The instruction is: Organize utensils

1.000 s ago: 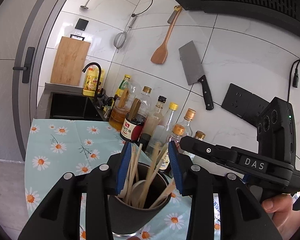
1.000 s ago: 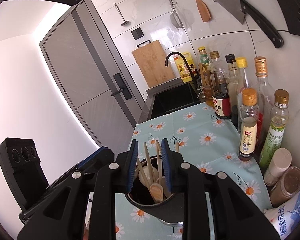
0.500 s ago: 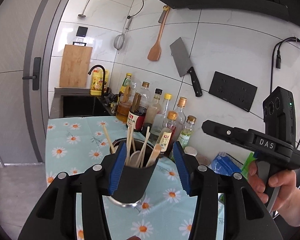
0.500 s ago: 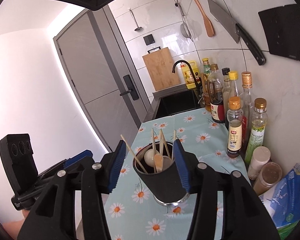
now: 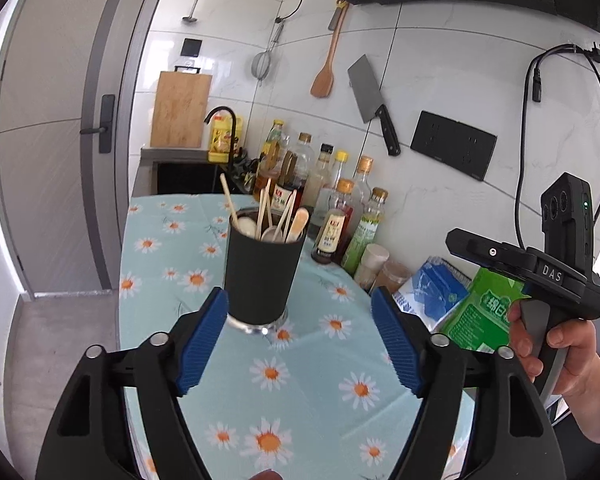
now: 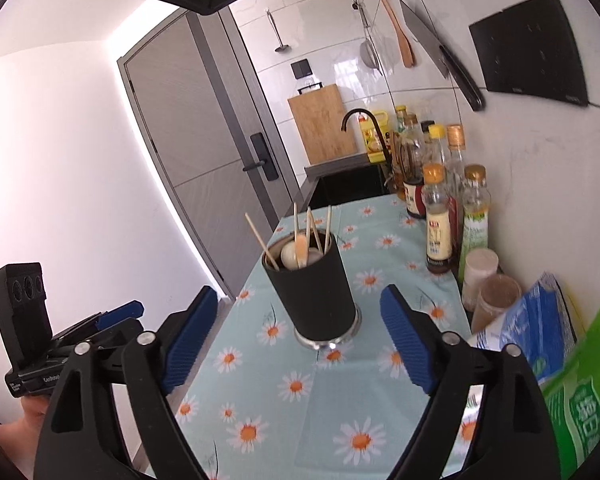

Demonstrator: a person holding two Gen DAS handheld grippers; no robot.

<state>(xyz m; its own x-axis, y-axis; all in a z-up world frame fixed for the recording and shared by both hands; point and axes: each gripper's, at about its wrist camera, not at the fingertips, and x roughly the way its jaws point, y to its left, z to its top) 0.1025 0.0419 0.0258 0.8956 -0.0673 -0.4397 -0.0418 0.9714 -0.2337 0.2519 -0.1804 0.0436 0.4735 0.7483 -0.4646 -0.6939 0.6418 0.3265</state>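
Daisy tablecloth (image 5: 352, 390) covered the counter. Both the left gripper (image 5: 298, 340) and right gripper (image 6: 298, 338) were spread wide, gripping nothing, and the holder (image 5: 262, 276) of utensils (image 5: 274, 214) stood upright just ahead between their tips, untouched.

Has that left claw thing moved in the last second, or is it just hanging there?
Yes. The left gripper has pulled back from the black utensil holder standing on the daisy tablecloth, and its jaws, which flanked the chopsticks, now stand wide open.
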